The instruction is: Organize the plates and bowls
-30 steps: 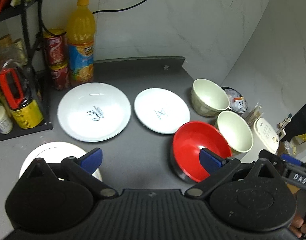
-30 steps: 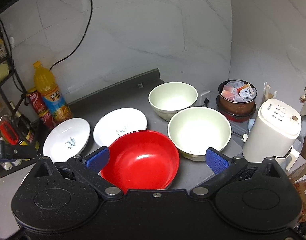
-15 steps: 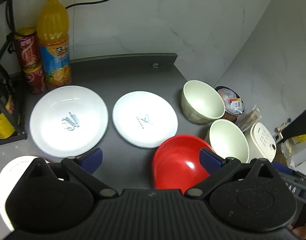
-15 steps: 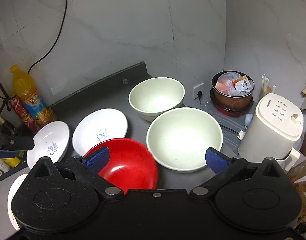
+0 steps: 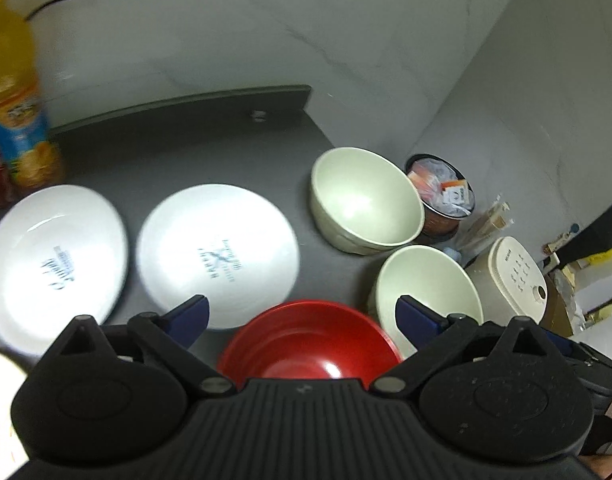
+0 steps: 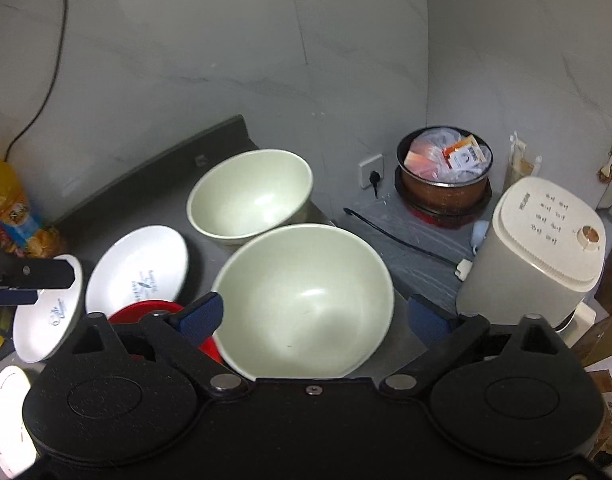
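Bowls: 2 glossy cream (image 6: 302,300), 1 round red (image 5: 310,340).

**Clearance on the counter**

Open lane: bare dark counter (image 5: 194,144) behind the plates, up to the back wall. Narrow gap between the two white plates (image 5: 218,252) (image 5: 54,264); they sit just beside each other. Right side is packed: far cream bowl (image 6: 250,194), near cream bowl (image 6: 306,300) and red bowl (image 5: 310,344) crowd together, rims nearly touching. Beyond them, a brown pot (image 6: 444,178), a black cable (image 6: 402,242) across the surface, and a white appliance (image 6: 534,252) block the corner. Juice bottle (image 5: 14,92) fences the left edge.
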Demonstrator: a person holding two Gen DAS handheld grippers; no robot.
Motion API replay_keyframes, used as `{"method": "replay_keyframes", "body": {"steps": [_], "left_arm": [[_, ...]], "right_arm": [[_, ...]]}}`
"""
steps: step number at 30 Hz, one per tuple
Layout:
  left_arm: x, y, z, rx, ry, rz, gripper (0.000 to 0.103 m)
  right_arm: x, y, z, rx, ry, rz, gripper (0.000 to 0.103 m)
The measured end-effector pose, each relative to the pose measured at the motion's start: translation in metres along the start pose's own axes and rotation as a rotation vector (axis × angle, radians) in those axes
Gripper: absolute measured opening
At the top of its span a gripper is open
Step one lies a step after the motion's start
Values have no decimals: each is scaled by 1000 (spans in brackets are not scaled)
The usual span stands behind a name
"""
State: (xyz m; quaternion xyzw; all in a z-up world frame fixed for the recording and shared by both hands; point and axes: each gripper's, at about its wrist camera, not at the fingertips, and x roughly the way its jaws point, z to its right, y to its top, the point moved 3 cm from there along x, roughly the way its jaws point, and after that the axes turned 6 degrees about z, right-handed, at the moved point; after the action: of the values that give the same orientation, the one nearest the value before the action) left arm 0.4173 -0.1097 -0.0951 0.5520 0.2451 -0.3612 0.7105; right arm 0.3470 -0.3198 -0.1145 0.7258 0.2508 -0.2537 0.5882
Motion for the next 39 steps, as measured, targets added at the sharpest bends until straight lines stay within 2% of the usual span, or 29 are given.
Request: {"method": "replay_keyframes", "body": {"steps": [5,9,13,16,18,20,22,23,25,27,29,31,33,36,39], "left_arm": [[30,3,21,24,-36,-37,94],[53,5,35,45,-50,-61,84],[76,4,47,52,-49,-102,65],[93,1,55,58,-45,-135,56],[104,0,60,63,-46,-156,55],[114,-2,62,67,-37,-181,51],[125,-4,64,70,-4,-213,43],[130,-5,64,82,22,-227,41],[140,-6,66,92,35,-256,29],[148,-7,69,81,17,-278,26],[154,-8,73,96,22,-297,22],[158,-10,75,99,16,-308,14],[161,-11,78,95,8,-318,10],[162,-9,84,102,39,-321,10],[153,-3,87,113,8,-287,10]], "right_arm": [[17,-2,15,35,-7,-41,87],[30,-4,23,71,-9,-75,80],[41,-6,29,82,-4,-102,74],[49,-8,35,86,-8,-126,69],[56,-10,38,92,1,-145,65],[63,-13,43,107,4,-172,58],[70,-17,46,123,12,-206,46],[74,-19,48,131,13,-219,44],[79,-22,51,139,9,-236,40],[84,-25,55,160,14,-249,38],[86,-26,58,176,25,-259,32],[88,-27,57,171,45,-259,17],[88,-26,56,158,46,-242,17],[86,-26,57,163,38,-235,17],[80,-23,61,188,37,-213,17]]}}
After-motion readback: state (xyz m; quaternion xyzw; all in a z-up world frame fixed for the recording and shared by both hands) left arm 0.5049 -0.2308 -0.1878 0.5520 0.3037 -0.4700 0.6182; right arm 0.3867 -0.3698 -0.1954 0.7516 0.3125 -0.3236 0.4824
